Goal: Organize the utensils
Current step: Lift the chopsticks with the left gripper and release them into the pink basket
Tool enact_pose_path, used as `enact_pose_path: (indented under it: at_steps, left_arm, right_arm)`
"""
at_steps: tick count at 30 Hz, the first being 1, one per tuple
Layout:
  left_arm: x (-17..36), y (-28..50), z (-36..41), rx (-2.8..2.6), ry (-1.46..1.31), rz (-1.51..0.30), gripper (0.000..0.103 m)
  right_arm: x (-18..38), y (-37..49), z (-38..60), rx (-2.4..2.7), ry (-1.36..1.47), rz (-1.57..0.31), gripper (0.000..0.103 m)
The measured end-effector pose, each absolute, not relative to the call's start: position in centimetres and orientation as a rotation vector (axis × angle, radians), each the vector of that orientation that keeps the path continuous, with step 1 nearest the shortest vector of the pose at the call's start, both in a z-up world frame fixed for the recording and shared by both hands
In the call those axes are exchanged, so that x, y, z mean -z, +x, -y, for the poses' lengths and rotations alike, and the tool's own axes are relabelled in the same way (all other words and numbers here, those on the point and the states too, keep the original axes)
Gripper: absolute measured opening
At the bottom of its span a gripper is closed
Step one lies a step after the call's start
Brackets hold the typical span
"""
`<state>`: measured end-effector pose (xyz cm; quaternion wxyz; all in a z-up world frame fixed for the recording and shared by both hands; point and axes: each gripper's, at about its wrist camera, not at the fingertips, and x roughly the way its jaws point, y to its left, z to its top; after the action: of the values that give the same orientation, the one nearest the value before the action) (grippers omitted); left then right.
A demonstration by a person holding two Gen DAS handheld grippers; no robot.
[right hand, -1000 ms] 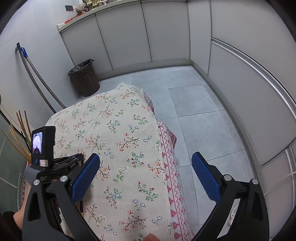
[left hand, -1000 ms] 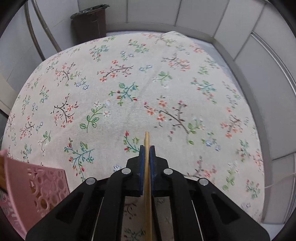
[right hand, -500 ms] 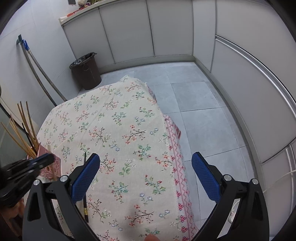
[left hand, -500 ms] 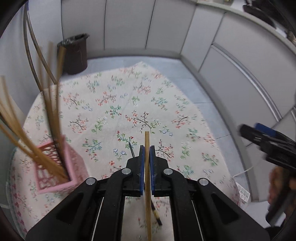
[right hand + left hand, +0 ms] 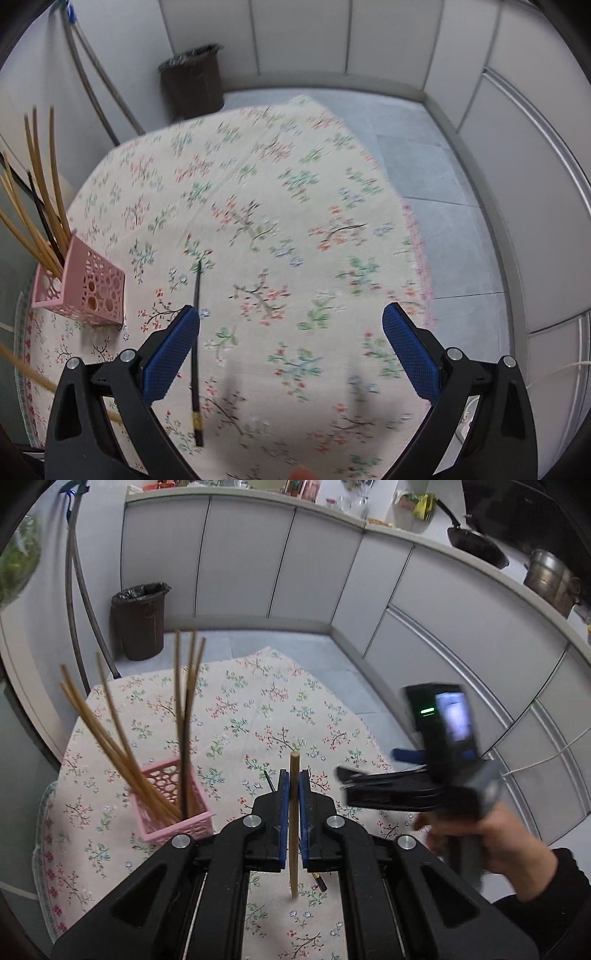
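Note:
My left gripper [image 5: 291, 779] is shut on a light wooden chopstick [image 5: 294, 812], held upright well above the table. A pink perforated basket [image 5: 173, 812] stands on the table at the left with several wooden chopsticks [image 5: 122, 746] leaning out of it; it also shows in the right wrist view [image 5: 88, 291]. A black chopstick [image 5: 195, 347] lies flat on the floral tablecloth [image 5: 295, 221], just inside my right gripper's left finger. My right gripper [image 5: 291, 343] is wide open and empty above the cloth; it appears blurred in the left wrist view [image 5: 373, 779].
A dark bin [image 5: 142, 618] stands on the tiled floor beyond the table. Mop handles [image 5: 79, 602] lean on the left wall. Grey cabinets [image 5: 369, 602] curve round the back and right. The table's right edge [image 5: 417, 258] drops to the floor.
My left gripper has risen and tilted back with the wooden chopstick, bringing the basket into view. My right gripper has dropped toward the table, over the black chopstick.

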<state>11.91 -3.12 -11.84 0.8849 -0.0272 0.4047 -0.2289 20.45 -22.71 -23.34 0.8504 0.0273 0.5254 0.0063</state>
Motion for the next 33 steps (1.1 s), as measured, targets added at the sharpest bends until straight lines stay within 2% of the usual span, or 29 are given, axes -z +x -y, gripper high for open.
enact_pose_path:
  at_steps: [10,12,17,20,24,28,33]
  left_arm:
    - [10.2,10.7,-0.3,0.503,-0.089,-0.813,0.004]
    - [10.0,10.8,-0.6,0.507,-0.096,-0.811,0.004]
    - [9.2,10.6,-1.4,0.519,-0.11,-0.793,0.004]
    - [9.0,10.6,-1.4,0.522,-0.107,-0.79,0.004]
    - [9.1,10.5,-1.4,0.521,-0.109,-0.794,0.004]
    - [9.2,10.4,-1.4,0.523,-0.107,-0.795,0.004]
    - [9.0,10.2,-1.6,0.517,-0.111,-0.784,0.004]
  right_arm:
    - [28.0,24.2,18.3,-0.009,0.042,-1.217,0.096]
    - [28.6,24.8,17.6,-0.015,0.049,-1.231,0.09]
    - [29.9,25.5,15.8,-0.038,0.046,-1.264,0.061]
    - [30.6,25.7,15.3,-0.057,0.06,-1.28,0.047]
    - [31.0,25.8,14.7,-0.066,0.043,-1.266,0.033]
    - [31.1,25.6,14.4,-0.08,0.03,-1.272,0.008]
    - [30.1,25.0,14.7,-0.11,0.03,-1.241,0.005]
